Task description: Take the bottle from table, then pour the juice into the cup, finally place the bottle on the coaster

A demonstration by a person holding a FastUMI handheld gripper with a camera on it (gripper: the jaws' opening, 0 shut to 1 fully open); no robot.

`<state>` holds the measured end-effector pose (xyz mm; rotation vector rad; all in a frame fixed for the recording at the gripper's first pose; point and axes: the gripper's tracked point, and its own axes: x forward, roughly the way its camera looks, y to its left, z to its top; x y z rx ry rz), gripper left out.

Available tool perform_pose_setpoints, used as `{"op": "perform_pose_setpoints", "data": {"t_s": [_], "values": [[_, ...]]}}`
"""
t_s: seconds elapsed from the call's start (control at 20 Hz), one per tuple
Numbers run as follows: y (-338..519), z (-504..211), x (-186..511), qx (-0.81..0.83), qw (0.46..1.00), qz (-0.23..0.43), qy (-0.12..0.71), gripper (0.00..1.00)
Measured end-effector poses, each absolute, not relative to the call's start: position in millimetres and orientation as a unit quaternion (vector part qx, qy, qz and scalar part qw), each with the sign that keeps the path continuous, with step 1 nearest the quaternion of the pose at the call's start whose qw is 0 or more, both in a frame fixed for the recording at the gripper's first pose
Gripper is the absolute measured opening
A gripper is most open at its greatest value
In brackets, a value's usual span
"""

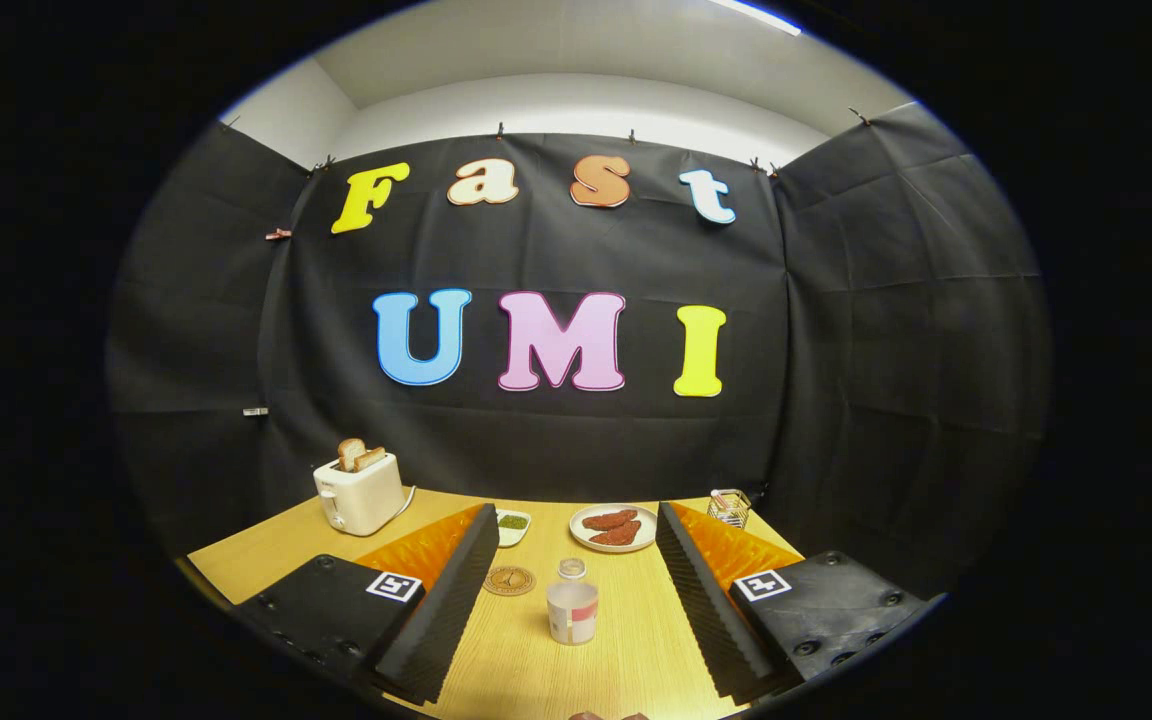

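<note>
The fingers (576, 610) stand wide apart with nothing held — the bottle (572, 569) and the cup (572, 612) sit on the wooden desk (626, 640) in the gap between them. The cup is nearer; the bottle stands just behind it, only its clear cap and shoulders showing over the rim. The round coaster (509, 580) lies just beside the cup, near the left finger. Beyond are a plate of brown patties (614, 527), a small green dish (512, 523), a toaster (360, 492) with bread — and a small wire basket (729, 506).
</note>
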<state>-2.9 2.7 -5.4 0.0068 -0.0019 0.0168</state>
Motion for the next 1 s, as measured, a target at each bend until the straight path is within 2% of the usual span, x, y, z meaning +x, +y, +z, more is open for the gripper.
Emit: {"op": "perform_pose_setpoints", "data": {"t_s": [0.5,1.0], "values": [[-1,-11,20,-0.011,1.0,0.015,0.011,0.97],[-6,-55,67,-0.003,0.997,0.08,0.016,0.97]]}}
